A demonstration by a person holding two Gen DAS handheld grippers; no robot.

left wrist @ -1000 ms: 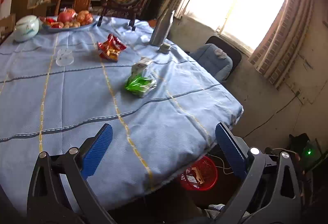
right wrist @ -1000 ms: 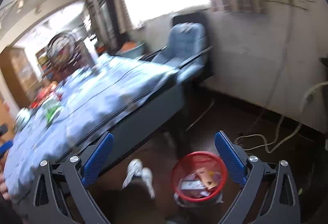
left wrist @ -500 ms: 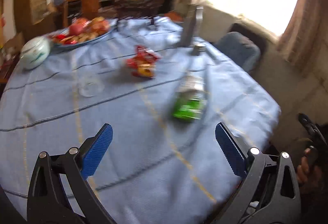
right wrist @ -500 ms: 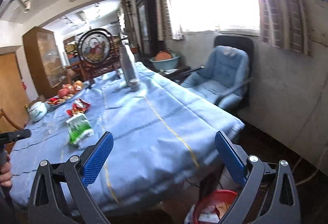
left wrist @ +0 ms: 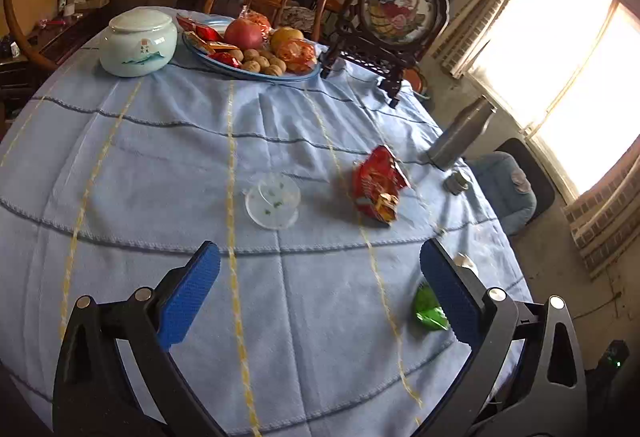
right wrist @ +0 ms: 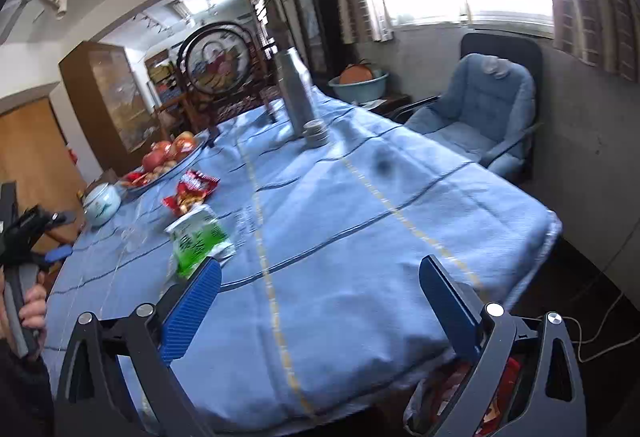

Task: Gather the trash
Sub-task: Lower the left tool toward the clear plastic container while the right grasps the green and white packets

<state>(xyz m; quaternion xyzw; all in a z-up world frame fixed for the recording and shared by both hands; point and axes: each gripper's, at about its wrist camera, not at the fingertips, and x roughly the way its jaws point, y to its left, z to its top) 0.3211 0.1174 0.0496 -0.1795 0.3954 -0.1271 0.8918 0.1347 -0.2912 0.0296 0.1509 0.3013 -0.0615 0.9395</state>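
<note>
Your left gripper [left wrist: 320, 289] hangs over the near part of the table [left wrist: 132, 165] with its jaws spread wide and nothing between them. Your right gripper [right wrist: 320, 301] is the same: jaws wide apart, empty, held above the table's corner. Both seem held high and open so you can survey the cloth before you commit to a piece.

The trash lies in three spots on the cloth. A red wrapper [left wrist: 378, 185] sits toward the far right, near the steel flask [left wrist: 460, 135] and its loose cap [left wrist: 456, 184]. A clear lid [left wrist: 273, 201] with green flecks lies flat near the middle, ahead of your left jaws. A green-and-white packet [right wrist: 198, 237] rests just beyond the right gripper's left finger. The fruit plate [left wrist: 208, 63], the jar [left wrist: 138, 43] and the framed ornament [left wrist: 400, 13] stand at the far end, well apart from the litter; they look like things to leave.

The left view gives you the lid plainly; in the right view it is little more than a faint shine. In return, the left view hides most of the packet behind its right finger, only a green scrap showing, while the right view shows it whole. Only the right view shows the bin [right wrist: 508, 397], low under the table's edge behind your right finger, though it's mostly covered, so I may be misjudging its contents. It also catches your hand [right wrist: 30, 307] on the left grip.
</note>
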